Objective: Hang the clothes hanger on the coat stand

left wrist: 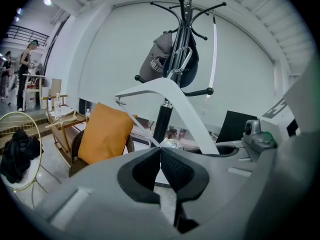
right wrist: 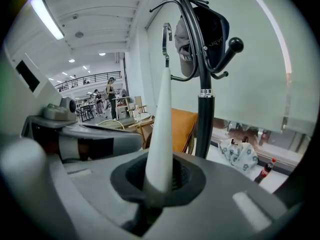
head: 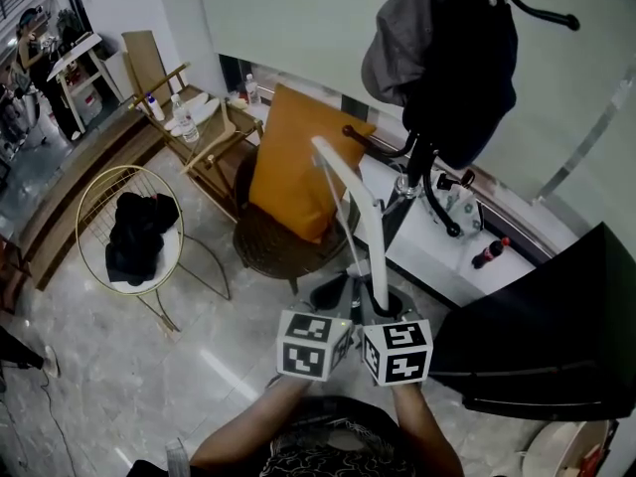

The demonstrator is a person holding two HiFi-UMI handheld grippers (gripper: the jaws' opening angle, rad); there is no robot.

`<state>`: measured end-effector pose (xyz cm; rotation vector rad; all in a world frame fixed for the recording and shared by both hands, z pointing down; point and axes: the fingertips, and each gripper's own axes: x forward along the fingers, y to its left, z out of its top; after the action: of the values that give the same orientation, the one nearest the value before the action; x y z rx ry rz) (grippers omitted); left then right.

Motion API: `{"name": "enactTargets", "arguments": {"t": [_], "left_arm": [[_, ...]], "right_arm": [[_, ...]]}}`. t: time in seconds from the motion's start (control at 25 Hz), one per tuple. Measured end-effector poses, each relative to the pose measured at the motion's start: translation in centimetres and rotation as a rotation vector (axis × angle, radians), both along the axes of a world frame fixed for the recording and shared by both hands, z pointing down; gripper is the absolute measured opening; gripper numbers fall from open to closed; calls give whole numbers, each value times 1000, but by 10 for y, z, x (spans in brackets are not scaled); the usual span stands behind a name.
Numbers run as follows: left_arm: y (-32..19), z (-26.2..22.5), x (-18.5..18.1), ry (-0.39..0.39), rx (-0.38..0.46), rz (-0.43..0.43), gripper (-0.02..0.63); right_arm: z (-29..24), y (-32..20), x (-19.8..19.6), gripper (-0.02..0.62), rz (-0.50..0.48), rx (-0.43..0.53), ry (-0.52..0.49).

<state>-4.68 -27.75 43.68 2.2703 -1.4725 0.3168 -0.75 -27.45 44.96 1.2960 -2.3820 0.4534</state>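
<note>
The white clothes hanger [head: 350, 195] rises from both grippers towards the black coat stand [head: 415, 163]. My right gripper [right wrist: 160, 184] is shut on the end of one white hanger arm [right wrist: 162, 129], and the metal hook [right wrist: 166, 38] stands just left of the stand's pole [right wrist: 204, 119]. My left gripper [left wrist: 160, 150] is shut, with the hanger's thin lower bar [left wrist: 137, 123] running into the jaw tips; the hanger's body [left wrist: 167, 90] spreads above. A grey cap [head: 396, 43] and a dark bag [head: 467, 63] hang on the stand. In the head view the two grippers, left [head: 333, 292] and right [head: 383, 308], sit side by side.
An orange cushion [head: 298, 162] leans on a round wicker chair [head: 278, 246] left of the stand. A gold wire chair [head: 94, 202] holds a black garment. A wooden rack with bottles [head: 194, 132] stands behind. A black panel [head: 556, 326] is at right; a cola bottle [head: 489, 253] lies on the white ledge.
</note>
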Motion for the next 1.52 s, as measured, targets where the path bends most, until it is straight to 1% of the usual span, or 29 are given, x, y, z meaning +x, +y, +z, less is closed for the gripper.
{"name": "enactTargets", "arguments": {"t": [0.4, 0.6, 0.8, 1.04, 1.28, 1.52], "left_arm": [[-39, -1, -17, 3, 13, 52, 6], [-53, -1, -20, 3, 16, 96, 6], [-62, 5, -22, 10, 3, 132, 6], [-69, 13, -16, 22, -9, 174, 6], [-77, 16, -14, 18, -4, 195, 6], [-80, 26, -14, 17, -26, 208, 6]], "right_arm": [[6, -36, -11, 23, 66, -11, 25], [8, -49, -15, 23, 104, -16, 29], [14, -57, -16, 23, 141, -29, 40], [22, -68, -14, 23, 157, -40, 64], [32, -74, -9, 23, 186, -56, 74], [39, -83, -7, 23, 200, -68, 81]]}}
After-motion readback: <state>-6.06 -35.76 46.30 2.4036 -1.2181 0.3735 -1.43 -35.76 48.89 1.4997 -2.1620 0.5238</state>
